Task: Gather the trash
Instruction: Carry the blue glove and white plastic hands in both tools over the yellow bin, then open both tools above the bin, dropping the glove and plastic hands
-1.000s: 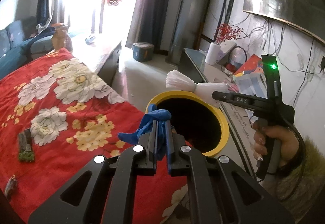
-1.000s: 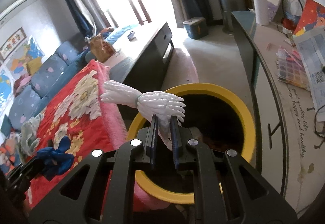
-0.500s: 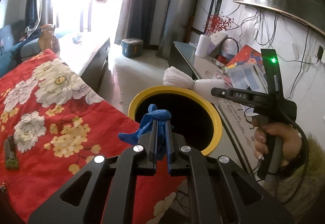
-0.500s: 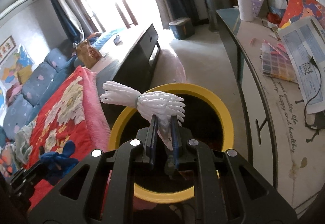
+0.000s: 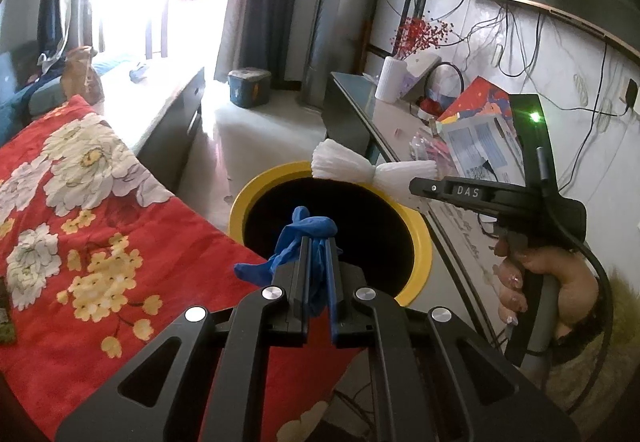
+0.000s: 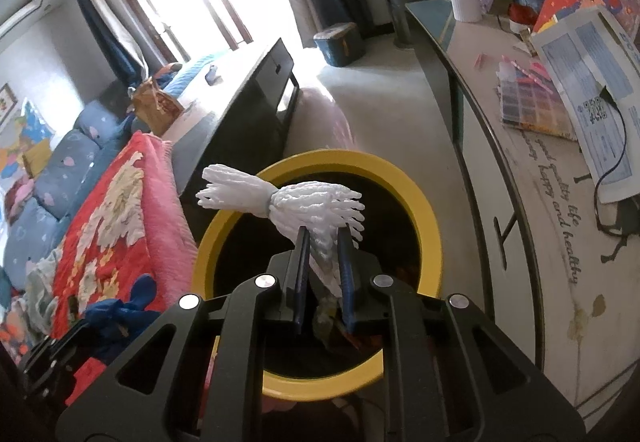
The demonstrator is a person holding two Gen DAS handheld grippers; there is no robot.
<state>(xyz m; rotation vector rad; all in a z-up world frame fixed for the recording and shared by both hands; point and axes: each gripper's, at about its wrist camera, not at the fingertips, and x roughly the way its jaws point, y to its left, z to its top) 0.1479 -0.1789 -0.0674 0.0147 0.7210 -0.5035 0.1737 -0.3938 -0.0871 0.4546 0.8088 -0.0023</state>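
Presently catalogued, near to far. Left gripper (image 5: 317, 242): jaws pinched tight on a crumpled blue glove (image 5: 308, 232), which bulges above the fingertips and trails off to the left; it hangs over the near edge of the bin's mouth. Right gripper (image 6: 323, 238): jaws almost closed, with only a narrow gap filled by a white foam net sleeve (image 6: 296, 197) (the ribbed mesh kind, cinched at its middle), and both pads press on it; its flared ends spread left and right above the bin's opening. Bin (image 6: 404, 173): round, yellow rim, dark inside, standing on the floor between the bed and the long side table; some scraps show dimly at its bottom in the right wrist view, too dark to identify. Bedspread (image 5: 100, 226): red with white and yellow flowers, left of the bin and touching its rim. Side table (image 6: 532, 201): pale top with script lettering, right of the bin, carrying papers, a colour chart and a cable. Person's hand (image 5: 548, 278): wrapped around the right gripper's handle, at the right of the left wrist view. Window: bright, far left.
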